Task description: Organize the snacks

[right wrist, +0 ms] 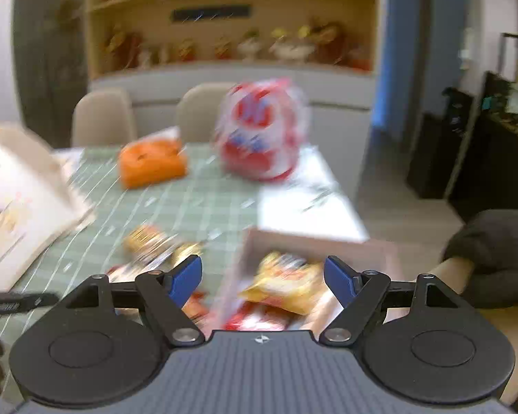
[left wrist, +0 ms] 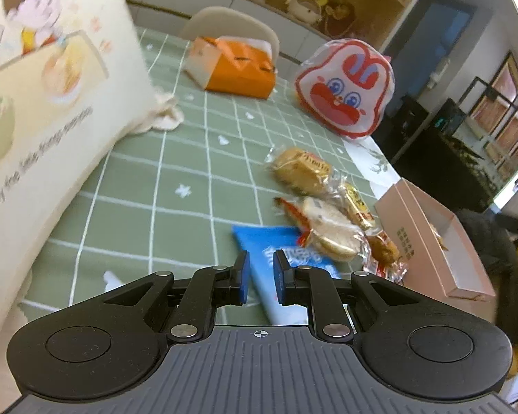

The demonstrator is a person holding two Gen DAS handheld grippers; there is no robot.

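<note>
Snacks, small crinkly clear-film-wrapped pastries (left wrist: 314,186), lie in loose heap on green grid-pattern tablecloth (left wrist: 176,158), just left of open pink cardboard box (left wrist: 428,241); more packets (right wrist: 286,283) already inside box. Judged light, soft, crushable; film slippery, so pinch twisted wrapper end or across middle. Flat blue packet (left wrist: 269,252) under heap edge. Left gripper (left wrist: 260,276): jaws narrow, nothing clamped. Right gripper (right wrist: 262,276): jaws wide, empty, above box. Open cloth left of heap; table edge near behind box; cream printed tote bag (left wrist: 45,103) crowds left.

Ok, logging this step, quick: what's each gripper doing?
Left gripper: fingers nearly closed, a small gap, nothing held.
Right gripper: open, empty.
</note>
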